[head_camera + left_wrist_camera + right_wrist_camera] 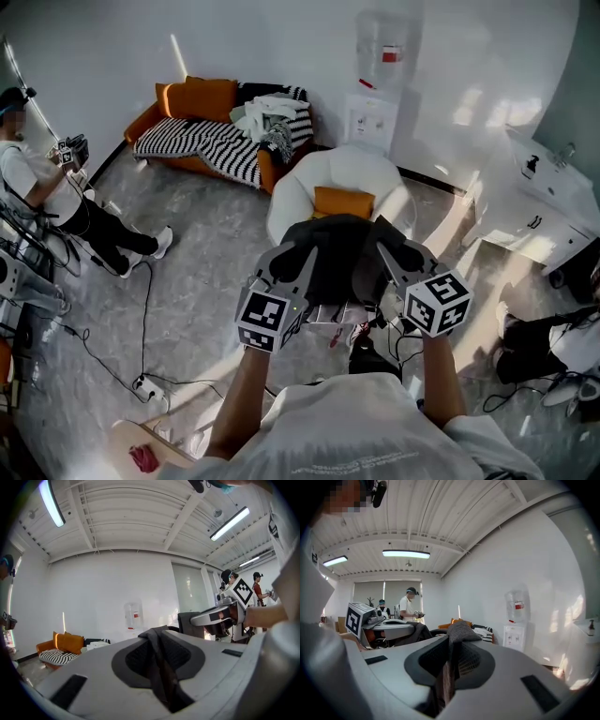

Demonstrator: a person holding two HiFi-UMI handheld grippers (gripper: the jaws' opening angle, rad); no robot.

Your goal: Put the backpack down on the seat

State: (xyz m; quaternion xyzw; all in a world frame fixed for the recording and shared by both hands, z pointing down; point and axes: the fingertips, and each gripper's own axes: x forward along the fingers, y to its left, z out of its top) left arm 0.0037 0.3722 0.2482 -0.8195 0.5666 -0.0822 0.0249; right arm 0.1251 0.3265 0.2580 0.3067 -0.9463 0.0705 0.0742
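Pinching straps of the black fabric backpack [342, 264], my left claw [157, 641] and right claw [452, 641]; white round seat [305, 187] ahead; red label [391, 54] of water dispenser [373, 117] illegible.

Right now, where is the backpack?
The backpack hangs at the head view's centre, gripped by the left gripper and right gripper, by the near edge of the white seat with the orange cushion.

The head view looks steeply down from afar toward the water dispenser [380, 70]; both gripper views face it level, from low down.
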